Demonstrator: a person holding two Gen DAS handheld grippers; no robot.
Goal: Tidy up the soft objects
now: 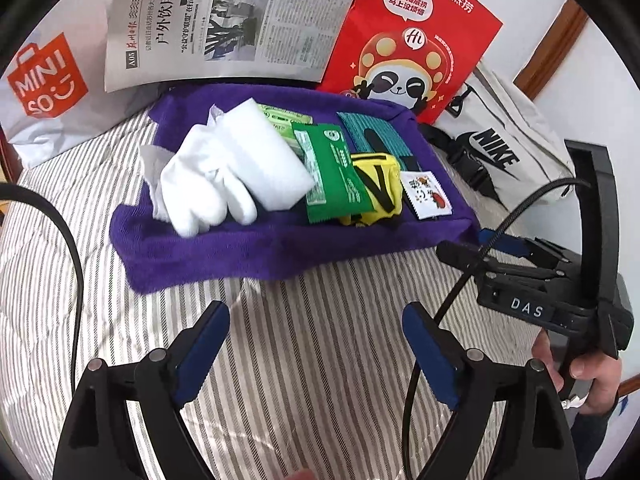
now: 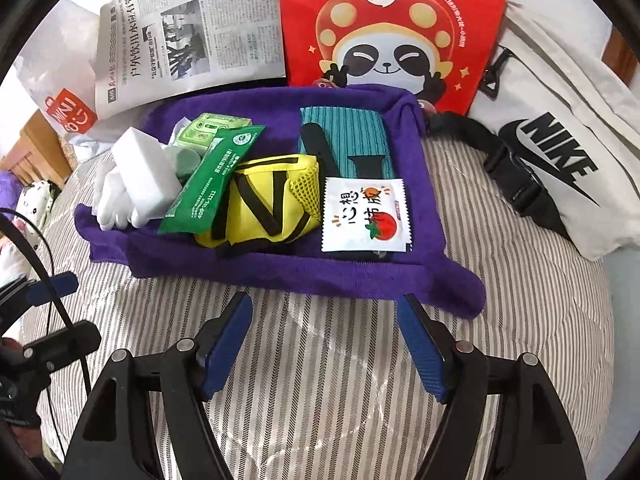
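A purple towel (image 1: 224, 252) (image 2: 360, 276) lies on the striped bed, with soft items piled on it. On it are white gloves (image 1: 204, 188) (image 2: 116, 200), a white sponge block (image 1: 264, 152) (image 2: 144, 172), a green wipes pack (image 1: 336, 172) (image 2: 212, 184), a yellow pouch (image 1: 374, 188) (image 2: 260, 200), a teal cloth (image 1: 372, 136) (image 2: 344, 136) and a white sachet (image 1: 426, 194) (image 2: 362, 216). My left gripper (image 1: 316, 344) hovers open over the bedding, short of the towel's near edge. My right gripper (image 2: 324, 340) stands open just before the towel's front edge, nothing between its fingers.
A newspaper (image 1: 224, 20) (image 2: 188, 36), a red panda bag (image 1: 412, 40) (image 2: 392, 28), a white Nike bag (image 1: 496, 148) (image 2: 560, 152) and a white Miniso bag (image 1: 48, 92) (image 2: 68, 116) ring the far side. The right gripper (image 1: 480, 246), held by a hand (image 1: 592, 376), shows at right in the left wrist view.
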